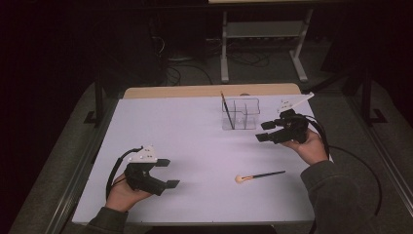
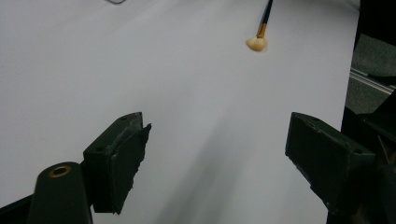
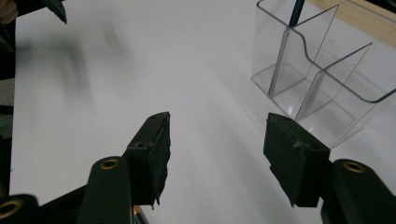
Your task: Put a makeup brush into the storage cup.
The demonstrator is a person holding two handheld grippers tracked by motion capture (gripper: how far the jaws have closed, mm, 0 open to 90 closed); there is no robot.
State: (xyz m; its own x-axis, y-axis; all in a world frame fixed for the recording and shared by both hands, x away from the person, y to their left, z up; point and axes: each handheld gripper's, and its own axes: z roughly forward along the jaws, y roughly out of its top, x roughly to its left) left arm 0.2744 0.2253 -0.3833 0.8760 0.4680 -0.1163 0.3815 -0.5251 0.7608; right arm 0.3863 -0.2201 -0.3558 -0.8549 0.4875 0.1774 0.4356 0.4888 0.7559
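Note:
A makeup brush (image 1: pixel 260 176) with a pale head and dark handle lies flat on the white table (image 1: pixel 195 131), front right of centre. A second, dark-handled brush (image 1: pixel 227 111) stands in the left compartment of a clear acrylic organizer (image 1: pixel 239 114) at the back. My right gripper (image 1: pixel 263 131) hovers just right of the organizer, open, with nothing between its jaws. In the right gripper view the organizer (image 3: pixel 322 70) sits ahead and to the right of my right gripper (image 3: pixel 217 126). My left gripper (image 1: pixel 169 173) is open at the front left; from my left gripper (image 2: pixel 217 130), the lying brush (image 2: pixel 258 39) is far ahead.
A wooden strip (image 1: pixel 209 90) borders the table's far edge. Dark floor, cables and a metal stand's legs (image 1: pixel 224 53) lie beyond it. A black cable (image 1: pixel 360 165) trails off the right side of the table.

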